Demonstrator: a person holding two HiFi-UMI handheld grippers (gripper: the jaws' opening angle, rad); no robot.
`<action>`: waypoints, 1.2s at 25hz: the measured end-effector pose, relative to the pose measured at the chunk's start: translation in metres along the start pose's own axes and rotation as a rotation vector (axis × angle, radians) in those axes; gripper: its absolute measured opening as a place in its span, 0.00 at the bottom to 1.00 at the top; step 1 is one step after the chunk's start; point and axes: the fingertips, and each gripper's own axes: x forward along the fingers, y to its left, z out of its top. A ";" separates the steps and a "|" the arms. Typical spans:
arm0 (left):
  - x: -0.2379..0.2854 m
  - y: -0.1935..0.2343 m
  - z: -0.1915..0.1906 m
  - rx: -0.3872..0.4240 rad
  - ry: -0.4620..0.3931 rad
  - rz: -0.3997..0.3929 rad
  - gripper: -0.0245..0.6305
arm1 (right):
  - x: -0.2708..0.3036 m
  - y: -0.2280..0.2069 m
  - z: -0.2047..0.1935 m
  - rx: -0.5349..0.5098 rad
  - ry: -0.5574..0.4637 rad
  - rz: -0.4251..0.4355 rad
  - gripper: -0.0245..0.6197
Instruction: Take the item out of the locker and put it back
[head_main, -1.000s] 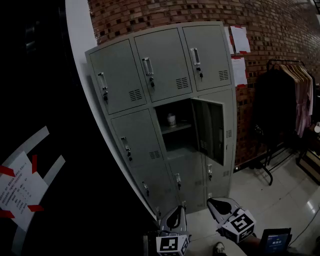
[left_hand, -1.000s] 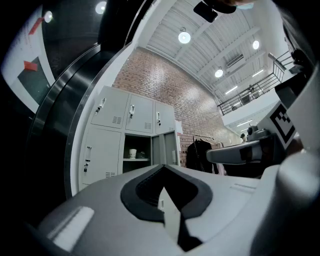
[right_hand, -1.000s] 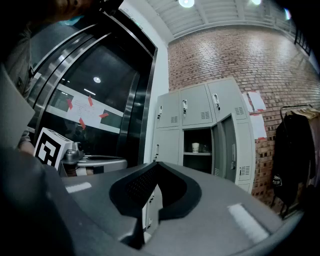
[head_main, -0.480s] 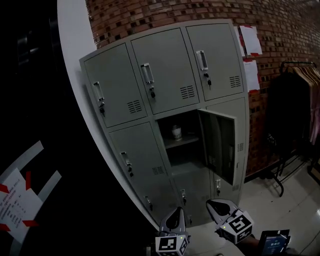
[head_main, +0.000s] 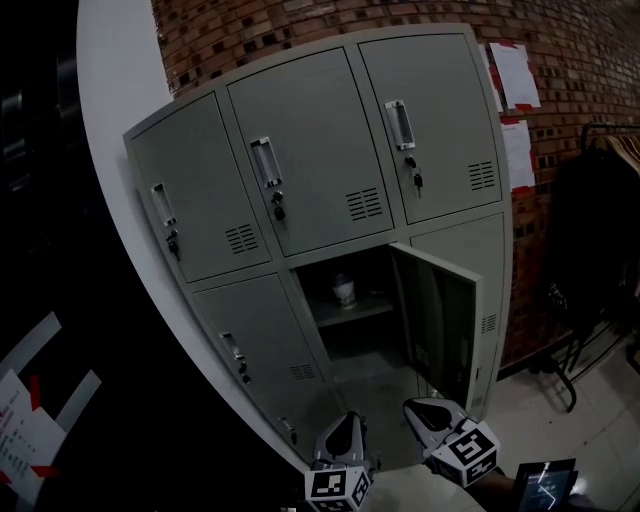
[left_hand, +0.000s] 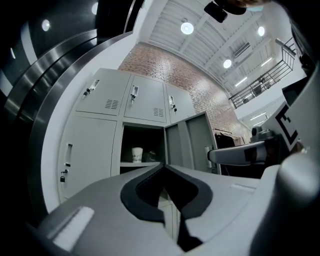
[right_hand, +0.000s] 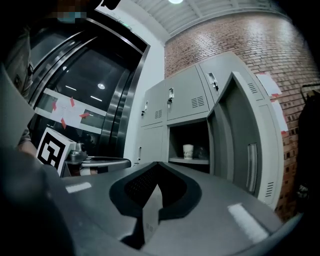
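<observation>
A small white paper cup (head_main: 344, 291) stands on the shelf inside the open middle locker (head_main: 352, 345); its grey door (head_main: 445, 320) hangs open to the right. Both grippers are low in the head view, well short of the locker. My left gripper (head_main: 345, 425) is shut with nothing between its jaws, and my right gripper (head_main: 415, 408) beside it is also shut and empty. In the left gripper view the cup (left_hand: 137, 154) shows just above the closed tips of the left gripper (left_hand: 163, 165). From the right gripper (right_hand: 159, 164) the cup (right_hand: 188, 151) is seen ahead, slightly to the right.
The other locker doors (head_main: 300, 170) are closed, with handles and locks. A brick wall with taped papers (head_main: 518, 75) and a clothes rack (head_main: 610, 200) lie to the right. A white pillar (head_main: 110, 120) and dark glass stand at left. A small screen (head_main: 545, 485) lies at bottom right.
The lockers have grown larger in the head view and shifted left, as the view came closer. Both grippers stay shut at the bottom edge.
</observation>
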 end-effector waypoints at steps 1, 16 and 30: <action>0.009 0.002 -0.001 -0.001 0.001 0.007 0.04 | 0.005 -0.007 -0.001 0.002 0.001 0.006 0.05; 0.121 0.062 -0.023 -0.008 0.002 0.014 0.04 | 0.110 -0.071 -0.012 0.017 0.001 0.008 0.05; 0.239 0.123 -0.030 -0.004 -0.007 -0.045 0.04 | 0.217 -0.129 -0.018 -0.002 0.007 -0.073 0.05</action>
